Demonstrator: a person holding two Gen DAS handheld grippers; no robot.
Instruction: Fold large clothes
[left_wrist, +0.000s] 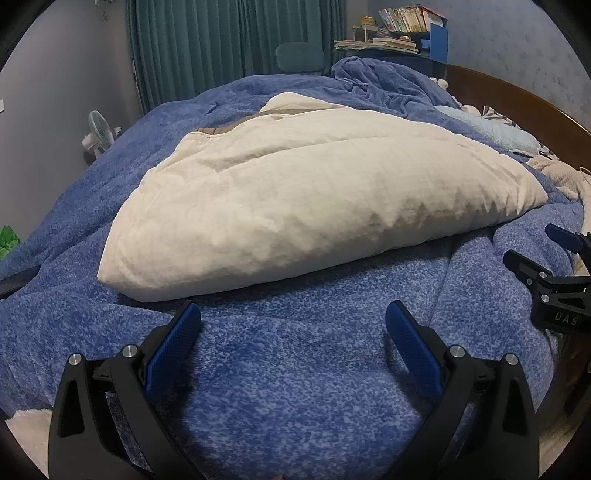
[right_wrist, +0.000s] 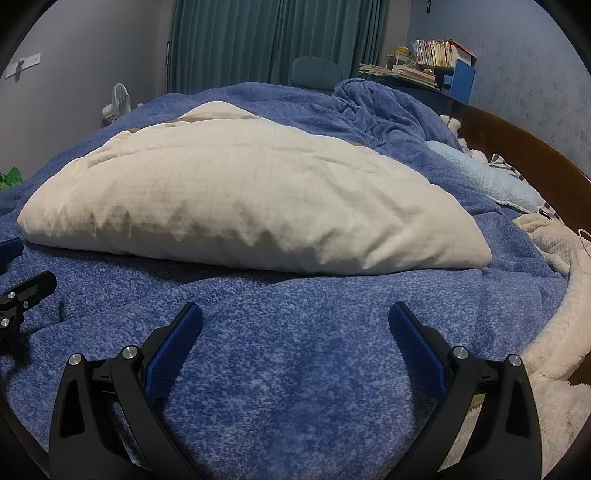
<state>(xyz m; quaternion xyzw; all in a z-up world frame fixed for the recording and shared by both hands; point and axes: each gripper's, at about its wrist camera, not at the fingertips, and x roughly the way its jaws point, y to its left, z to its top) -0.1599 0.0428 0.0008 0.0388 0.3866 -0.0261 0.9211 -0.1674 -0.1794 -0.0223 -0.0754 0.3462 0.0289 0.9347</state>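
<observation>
A large cream quilted garment lies folded in a thick bundle on the blue bedspread; it also shows in the right wrist view. My left gripper is open and empty, just short of the bundle's near edge. My right gripper is open and empty, also in front of the bundle. The right gripper also shows at the right edge of the left wrist view. The left gripper's fingers show at the left edge of the right wrist view.
A crumpled blue blanket lies at the far right of the bed. A light blue pillow and a cream fleece lie at the right by the wooden headboard. A fan stands left. A bookshelf stands behind.
</observation>
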